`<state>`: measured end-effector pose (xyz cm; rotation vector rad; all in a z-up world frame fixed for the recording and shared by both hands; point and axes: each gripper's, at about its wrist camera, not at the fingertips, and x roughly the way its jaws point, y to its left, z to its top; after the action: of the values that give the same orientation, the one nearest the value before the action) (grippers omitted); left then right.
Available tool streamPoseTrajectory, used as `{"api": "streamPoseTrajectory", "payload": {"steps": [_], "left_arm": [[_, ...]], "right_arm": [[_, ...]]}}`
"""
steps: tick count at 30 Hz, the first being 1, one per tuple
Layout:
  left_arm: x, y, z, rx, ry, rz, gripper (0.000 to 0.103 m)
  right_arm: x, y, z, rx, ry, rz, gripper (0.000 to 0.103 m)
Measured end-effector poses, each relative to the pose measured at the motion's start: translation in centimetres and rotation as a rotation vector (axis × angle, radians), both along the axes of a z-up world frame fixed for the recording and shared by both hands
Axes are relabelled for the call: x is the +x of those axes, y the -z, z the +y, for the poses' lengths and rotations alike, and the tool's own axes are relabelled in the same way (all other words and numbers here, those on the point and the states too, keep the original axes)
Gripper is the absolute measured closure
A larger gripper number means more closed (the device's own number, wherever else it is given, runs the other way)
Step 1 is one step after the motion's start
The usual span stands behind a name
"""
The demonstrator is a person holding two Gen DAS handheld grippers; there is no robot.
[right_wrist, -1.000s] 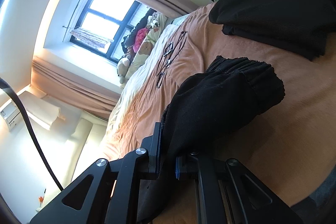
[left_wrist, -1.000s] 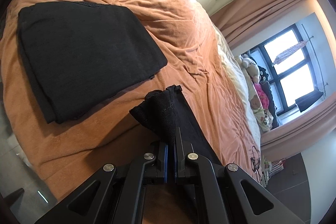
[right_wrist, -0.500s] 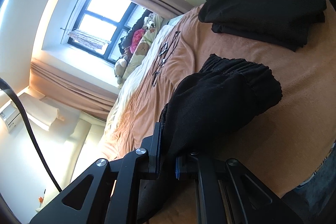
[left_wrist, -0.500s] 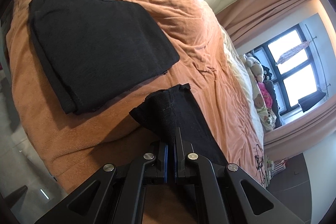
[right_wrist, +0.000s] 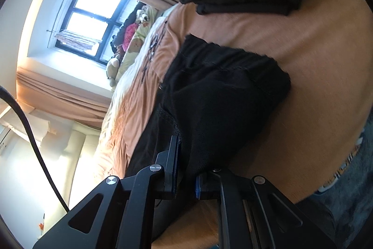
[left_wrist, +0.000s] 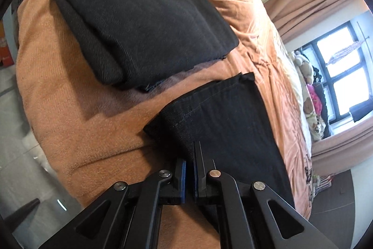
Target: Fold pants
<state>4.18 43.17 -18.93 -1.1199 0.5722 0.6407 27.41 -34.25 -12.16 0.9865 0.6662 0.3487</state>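
Pants (left_wrist: 223,123) are coming to rest on the orange blanket (left_wrist: 70,95), just beside a folded black stack (left_wrist: 139,15). The left gripper (left_wrist: 194,146) is pinching the hem tight, while the right gripper (right_wrist: 185,148) is easing open around the waistband; both should be lowering evenly so the fold is lying flat.

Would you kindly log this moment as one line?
left claw: shut on black pants | right claw: opening, pants between | bed: folded stack beside

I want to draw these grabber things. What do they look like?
Both the left gripper and right gripper are black, with angular arms that have triangle-shaped holes, round silver bolts, and blue pads inside the fingers. A black cable curves past the right one.
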Motion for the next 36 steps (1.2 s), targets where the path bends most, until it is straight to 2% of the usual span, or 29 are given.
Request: {"api": "streamPoseTrajectory", "payload": {"steps": [2,4,7,13,17,19,22,24,26,27,36], "left_arm": [[-0.1,0.6,0.0,-0.037,0.001,0.006,0.094],[-0.2,1.1,-0.2,-0.059,0.01,-0.006,0.09],[-0.2,1.2,-0.5,-0.075,0.022,-0.034,0.083],[0.1,1.5,-1.7,-0.111,0.044,-0.095,0.071],[0.3,1.6,-2.0,-0.14,0.045,-0.121,0.07],[0.2,1.6,-2.1,-0.146,0.046,-0.127,0.07],[0.0,1.6,-2.2,-0.153,0.048,-0.138,0.07],[0.0,1.6,-2.3,-0.15,0.05,-0.139,0.07],[0.0,1.6,-2.4,-0.142,0.051,-0.13,0.07],[0.1,1.5,-2.5,-0.138,0.049,-0.123,0.07],[1.1,1.1,-3.6,-0.118,0.047,-0.083,0.07]], "right_arm": [[-0.3,-0.1,-0.1,0.002,-0.006,0.025,0.073],[-0.9,-0.2,-0.3,-0.013,-0.008,0.047,0.064],[-2.0,-1.2,-0.7,-0.045,-0.024,0.047,0.063],[-3.8,-4.7,0.4,-0.161,-0.075,-0.02,0.063],[-4.3,-7.5,2.0,-0.266,-0.087,-0.077,0.063],[-3.7,-8.0,1.8,-0.3,-0.053,-0.049,0.063],[-2.8,-7.2,0.3,-0.194,-0.025,-0.019,0.063],[-2.5,-6.8,-1.0,-0.108,-0.008,-0.02,0.057],[-2.9,-6.3,-2.1,-0.015,0.012,-0.056,0.022],[-2.9,-6.0,-2.5,0.007,0.03,-0.053,0.018],[-1.6,-1.6,-4.7,0.214,0.062,0.005,0.018]]}}
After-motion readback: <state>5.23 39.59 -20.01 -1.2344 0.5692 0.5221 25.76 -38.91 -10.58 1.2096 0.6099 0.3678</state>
